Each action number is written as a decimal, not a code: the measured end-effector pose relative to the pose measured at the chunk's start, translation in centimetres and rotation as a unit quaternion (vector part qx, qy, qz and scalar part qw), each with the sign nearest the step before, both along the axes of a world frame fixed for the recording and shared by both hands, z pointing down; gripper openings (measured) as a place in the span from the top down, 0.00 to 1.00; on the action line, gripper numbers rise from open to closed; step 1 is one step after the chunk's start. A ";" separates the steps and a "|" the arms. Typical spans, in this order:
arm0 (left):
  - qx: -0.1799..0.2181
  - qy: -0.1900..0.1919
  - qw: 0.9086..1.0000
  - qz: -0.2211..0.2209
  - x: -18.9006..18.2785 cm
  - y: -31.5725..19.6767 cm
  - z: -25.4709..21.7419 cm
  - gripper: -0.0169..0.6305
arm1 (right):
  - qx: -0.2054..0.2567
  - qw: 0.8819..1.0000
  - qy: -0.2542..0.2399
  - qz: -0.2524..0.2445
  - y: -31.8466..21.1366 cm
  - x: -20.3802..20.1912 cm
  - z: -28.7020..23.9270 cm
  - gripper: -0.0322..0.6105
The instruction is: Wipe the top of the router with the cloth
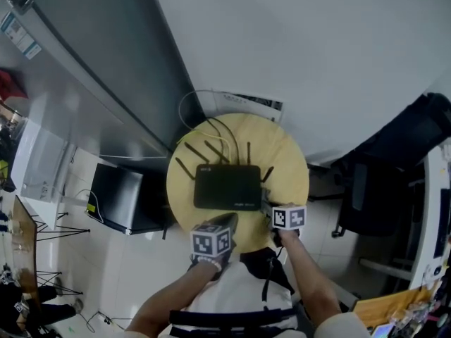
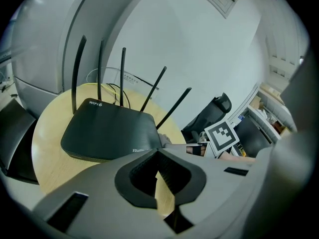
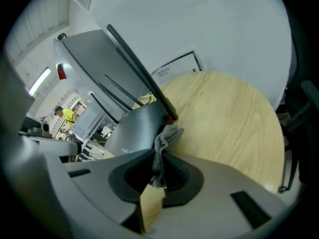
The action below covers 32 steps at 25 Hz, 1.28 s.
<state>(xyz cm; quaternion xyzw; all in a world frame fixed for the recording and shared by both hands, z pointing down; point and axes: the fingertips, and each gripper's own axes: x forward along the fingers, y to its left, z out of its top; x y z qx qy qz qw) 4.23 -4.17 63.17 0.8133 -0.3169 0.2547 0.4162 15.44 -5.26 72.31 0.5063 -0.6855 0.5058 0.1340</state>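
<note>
One counter (image 1: 289, 162): round, wooden, middle of the head view.
One router (image 1: 227, 186): black, flat at the counter's centre, antennas raised.
Left tongs (image 2: 158, 154): closed on nothing, lower centre, near the router's front edge.
Right tongs (image 3: 160, 158): clamped on the cloth.
Cloth (image 3: 166, 136): grey, just beside the router's corner.

A round table of light wood (image 1: 287, 157) stands close to a white wall (image 1: 303, 41); a large grey metal cabinet (image 1: 84, 55) is at its left; a thin white cable (image 1: 189, 96) loops behind the table; a flat black panel (image 1: 120, 199) sits low on the pale tiled floor (image 1: 91, 259) beside the table; a black office chair (image 1: 366, 189) stands at the right.
</note>
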 end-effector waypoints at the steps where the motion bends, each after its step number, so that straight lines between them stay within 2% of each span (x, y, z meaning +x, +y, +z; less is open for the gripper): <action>1: 0.000 0.003 1.000 0.005 -0.3 -0.2 0.0 0.98 | -0.001 1.000 -0.003 0.006 0.4 -0.1 0.1 0.88; 12: 0.011 0.029 0.998 0.048 -5.8 -0.8 -1.0 0.98 | -0.002 0.997 0.029 0.066 5.3 -4.1 -0.3 0.88; 17: 0.015 0.038 0.997 0.059 -8.6 -0.6 -1.1 0.98 | -0.028 0.983 0.087 0.157 6.6 -2.8 -0.6 0.88; 19: 0.016 0.041 0.997 0.061 -9.5 -0.4 -1.2 0.98 | -0.043 0.979 0.101 0.172 6.6 -3.0 -0.1 0.88; 26: 0.019 0.048 0.997 0.060 -12.8 -0.4 -1.4 0.98 | -0.024 0.982 0.079 0.169 4.2 -7.8 -0.1 0.88; 32: 0.022 0.054 0.997 0.048 -15.4 -0.9 -1.5 0.98 | -0.014 0.986 0.081 0.145 2.9 -11.8 -0.2 0.88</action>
